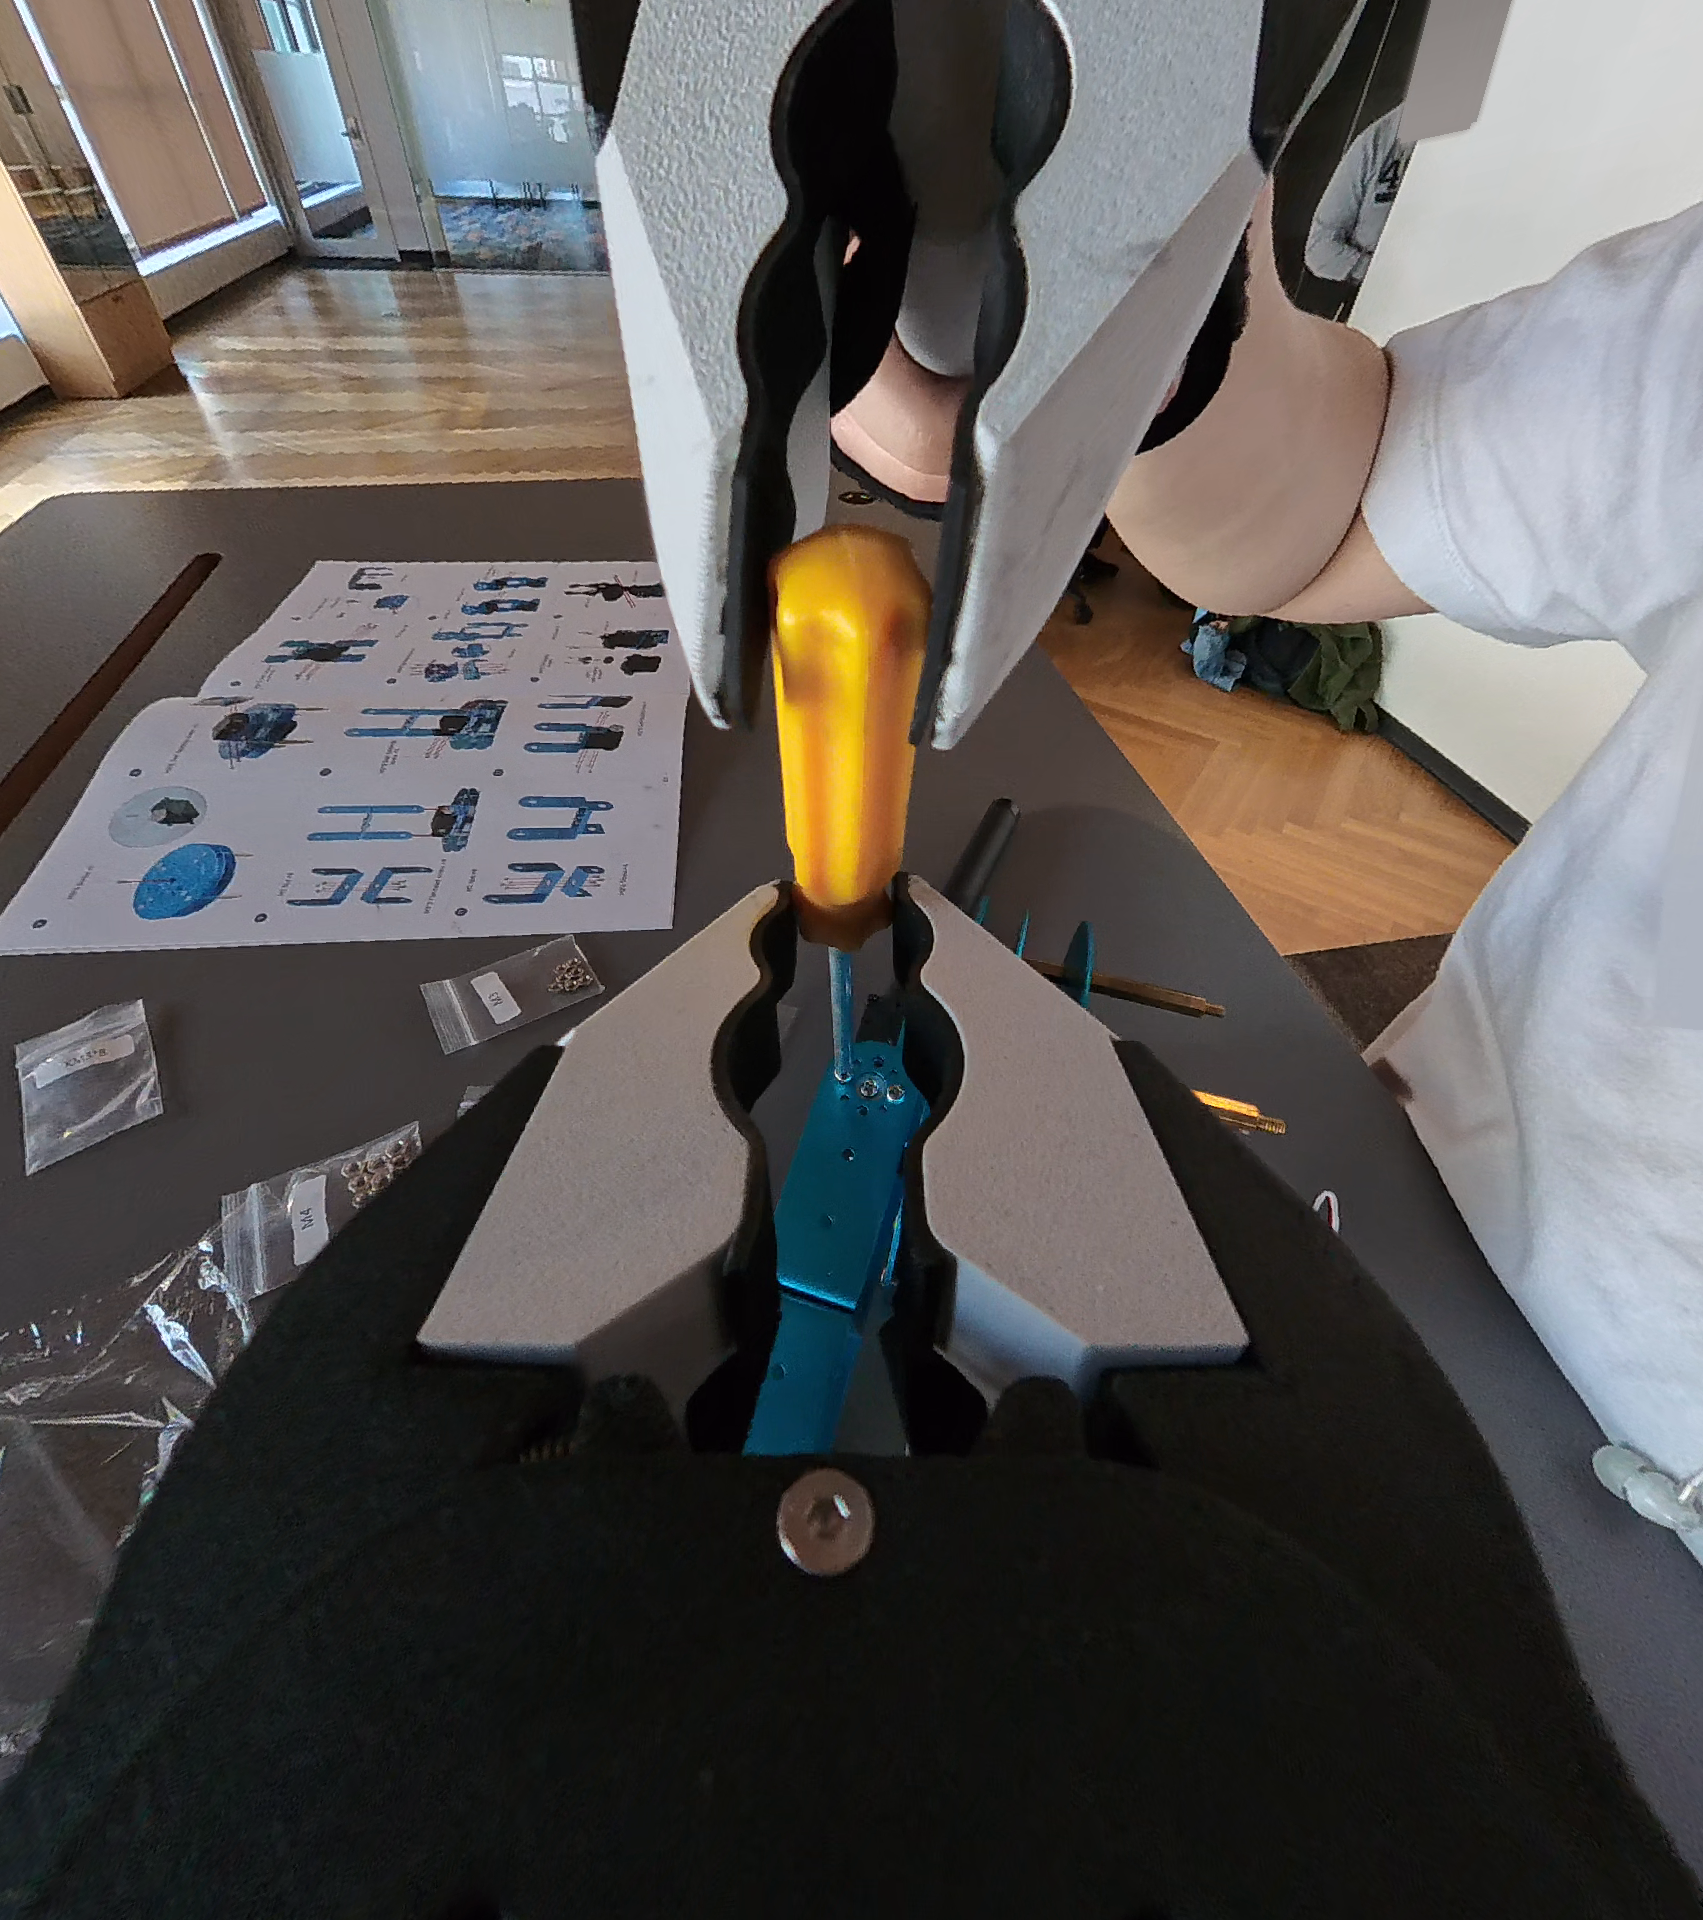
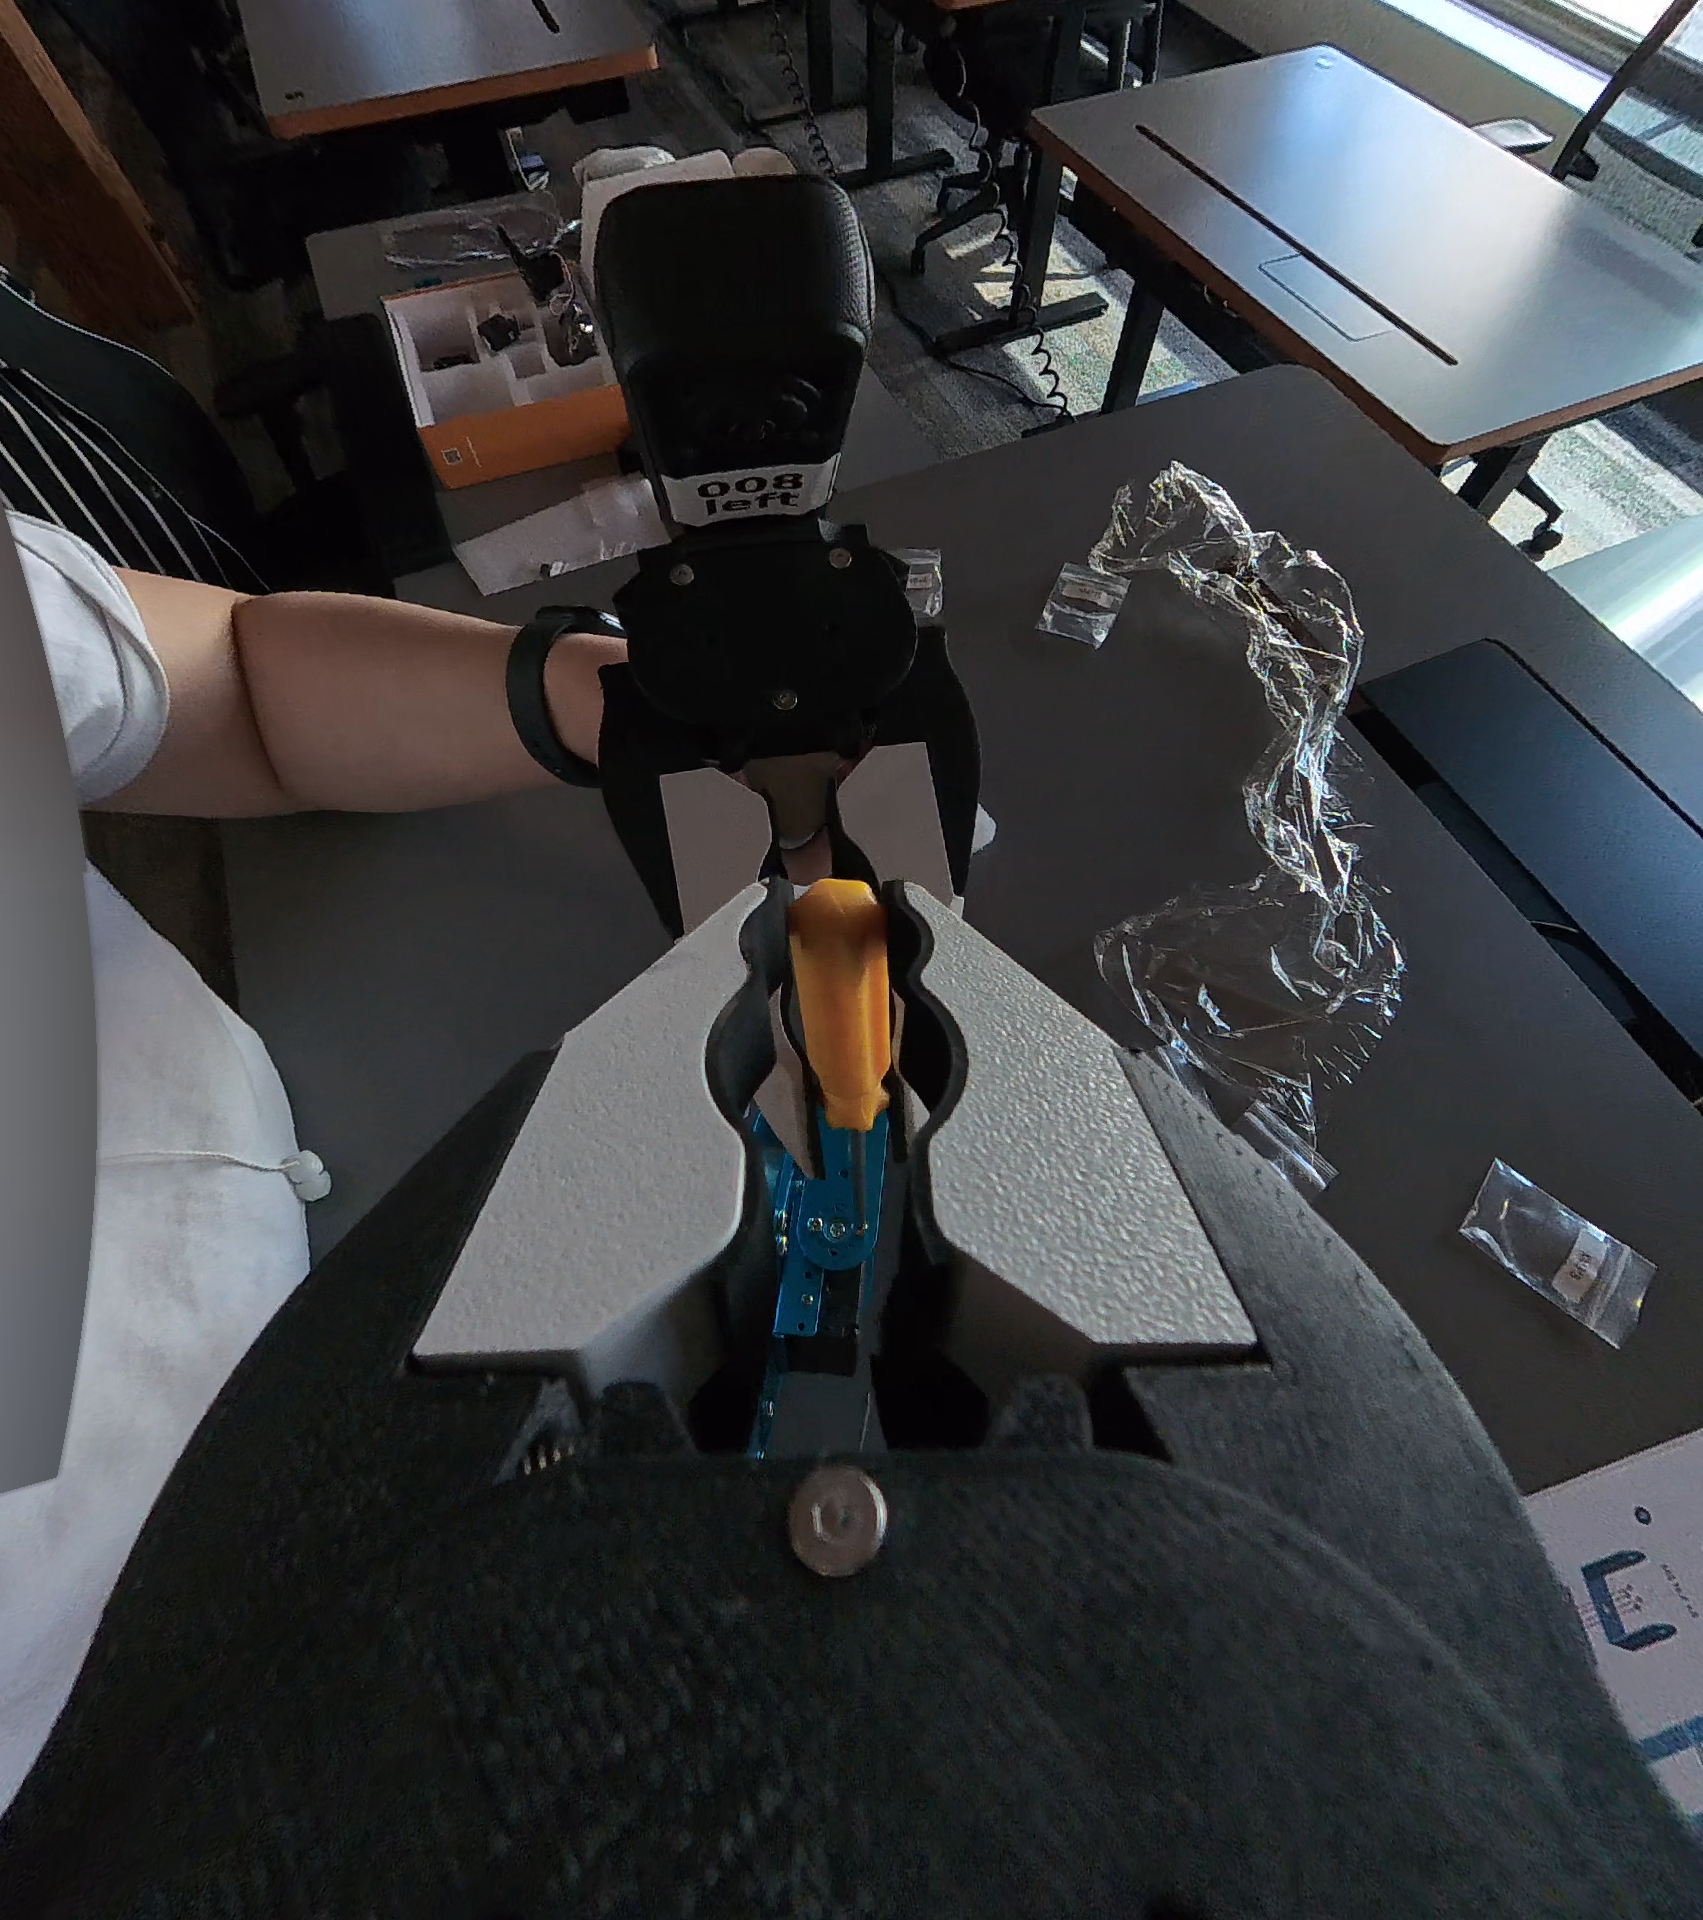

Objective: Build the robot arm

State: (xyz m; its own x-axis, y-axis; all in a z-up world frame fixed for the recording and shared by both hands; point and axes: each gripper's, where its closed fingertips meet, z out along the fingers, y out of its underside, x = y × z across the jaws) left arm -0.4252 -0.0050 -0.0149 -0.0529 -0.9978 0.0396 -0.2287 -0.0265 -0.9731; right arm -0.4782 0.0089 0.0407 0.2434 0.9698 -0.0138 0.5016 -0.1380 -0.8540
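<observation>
The left gripper point(image 1: 842, 894) is clamped on a blue perforated metal bracket point(image 1: 842, 1174). The right gripper point(image 2: 834, 894) is closed on a yellow-handled screwdriver point(image 2: 839, 997), its tip on a bracket screw. Beside the bracket lie small bags point(image 1: 88, 1081) and an instruction sheet point(image 1: 390, 769).

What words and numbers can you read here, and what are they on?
I can't copy writing out, only say where it is.
White label on the left gripper: large, clear print.
White stickers on the small bags: short codes.
Sheet: print too small to read.
</observation>
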